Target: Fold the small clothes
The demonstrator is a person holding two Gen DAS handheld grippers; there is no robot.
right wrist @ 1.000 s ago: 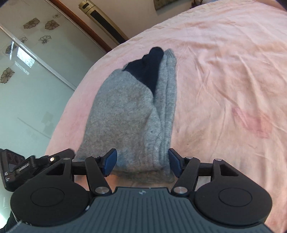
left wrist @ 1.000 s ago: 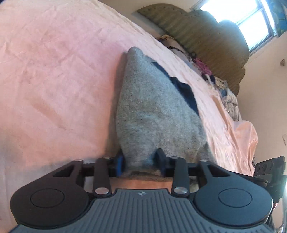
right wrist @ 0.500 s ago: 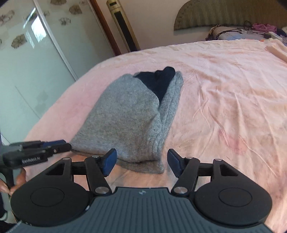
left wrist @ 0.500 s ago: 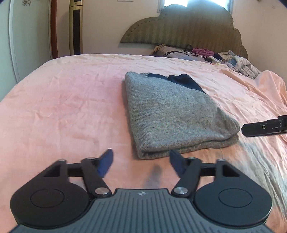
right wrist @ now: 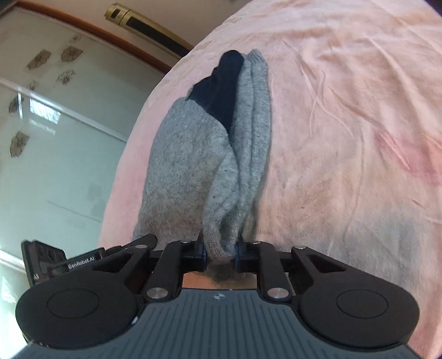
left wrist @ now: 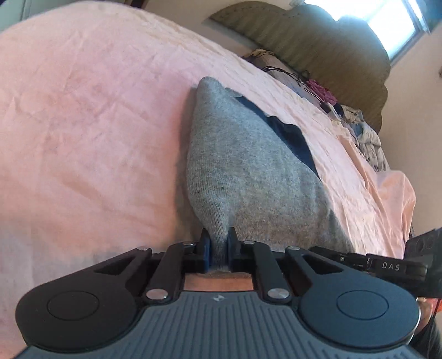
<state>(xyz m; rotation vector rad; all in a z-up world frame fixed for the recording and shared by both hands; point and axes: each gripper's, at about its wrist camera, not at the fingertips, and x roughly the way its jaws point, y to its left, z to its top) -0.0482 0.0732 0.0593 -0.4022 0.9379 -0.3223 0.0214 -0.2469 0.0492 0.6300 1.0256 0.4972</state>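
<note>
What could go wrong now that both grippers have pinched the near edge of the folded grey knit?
The right hand-held gripper, jaws closing, bunches several loose layers of the grey knit; one may slip out. The left hand-held gripper pinches only a narrow bunch. The dark blue part could spill out on lifting.

— What kind of room is this?
— A bedroom. A bed (left wrist: 96, 124) under a wrinkled pink sheet fills most of both views, with an olive scalloped headboard (left wrist: 317, 41) against a cream wall.
— Any light?
— A bright window (left wrist: 386, 24) sits above the headboard. Clothes are heaped (left wrist: 364, 138) near it.
— And the other side?
— Frosted glass panels with flower motifs (right wrist: 55, 124), wood-trimmed, beside a gold-and-black column (right wrist: 149, 30).
</note>
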